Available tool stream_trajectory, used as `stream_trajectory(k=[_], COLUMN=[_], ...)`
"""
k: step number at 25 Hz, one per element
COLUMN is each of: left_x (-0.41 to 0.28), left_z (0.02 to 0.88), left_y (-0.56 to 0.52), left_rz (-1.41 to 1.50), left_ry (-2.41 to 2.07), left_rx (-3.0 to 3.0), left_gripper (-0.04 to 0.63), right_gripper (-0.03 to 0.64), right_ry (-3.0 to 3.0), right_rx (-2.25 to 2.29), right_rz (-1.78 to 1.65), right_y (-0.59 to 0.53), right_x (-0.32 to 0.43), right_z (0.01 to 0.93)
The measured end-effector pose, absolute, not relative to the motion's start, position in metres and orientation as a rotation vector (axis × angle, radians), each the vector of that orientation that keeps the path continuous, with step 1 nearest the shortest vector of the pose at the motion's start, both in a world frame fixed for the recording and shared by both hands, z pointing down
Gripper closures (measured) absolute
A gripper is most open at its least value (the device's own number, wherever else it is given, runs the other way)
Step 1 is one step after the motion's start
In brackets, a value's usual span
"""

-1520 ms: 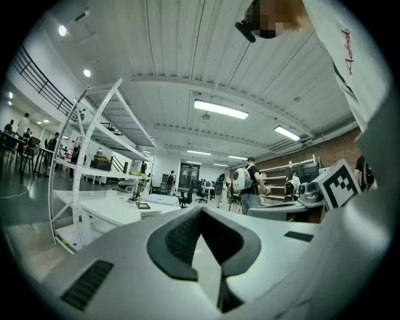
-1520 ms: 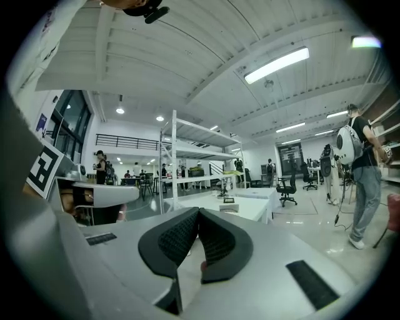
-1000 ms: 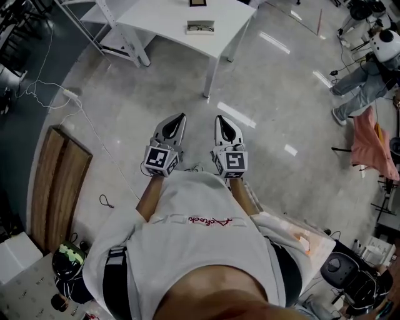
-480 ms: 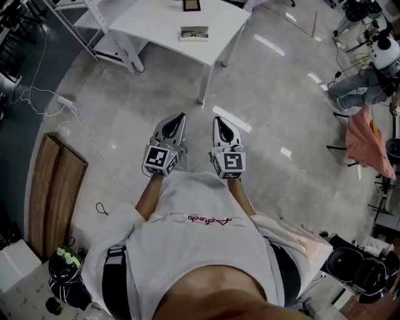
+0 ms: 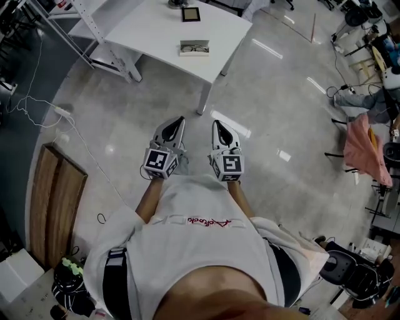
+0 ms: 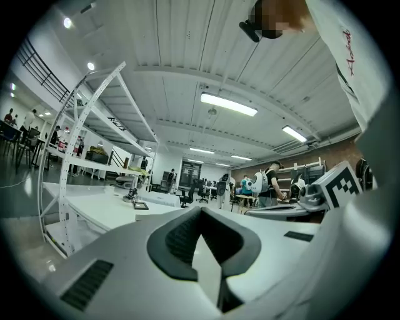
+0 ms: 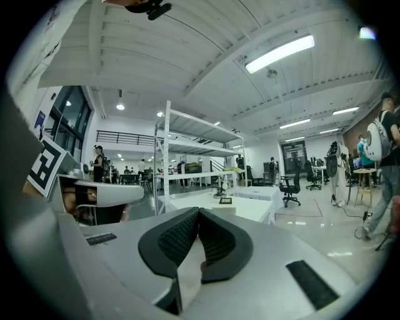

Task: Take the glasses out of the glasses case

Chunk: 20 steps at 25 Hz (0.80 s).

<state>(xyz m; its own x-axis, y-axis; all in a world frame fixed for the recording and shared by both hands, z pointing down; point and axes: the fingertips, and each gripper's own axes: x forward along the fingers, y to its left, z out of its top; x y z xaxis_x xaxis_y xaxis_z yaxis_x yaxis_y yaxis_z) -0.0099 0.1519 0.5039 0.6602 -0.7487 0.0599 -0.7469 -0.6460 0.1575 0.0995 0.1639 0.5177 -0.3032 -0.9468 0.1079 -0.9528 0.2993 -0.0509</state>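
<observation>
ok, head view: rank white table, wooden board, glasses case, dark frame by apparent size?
1. white table, even though the top edge cuts it off
2. wooden board
3. glasses case
4. dark frame, only slightly smaller than the case, nearly alike

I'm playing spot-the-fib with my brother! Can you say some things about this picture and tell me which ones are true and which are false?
1. The glasses case lies on the white table. True.
2. The left gripper is holding the glasses. False: its jaws are together with nothing between them.
3. Both grippers are over the table. False: they are over the floor, apart from the table.
4. The right gripper has its jaws together. True.
</observation>
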Motion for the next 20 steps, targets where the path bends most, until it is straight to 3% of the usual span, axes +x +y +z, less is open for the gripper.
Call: stream_trajectory(k=[20], left_x=[-0.037], left_z=[0.506], left_y=[-0.028], left_rz=[0.02], left_ry=[-1.125], left_rx=[2.721], left_gripper=[0.574], right_gripper=[0.591], right_ry=[-2.43], right_rx=[1.835], right_rz=[0.177], right_y=[-0.017], right_x=[0.064], right_z=[0.516])
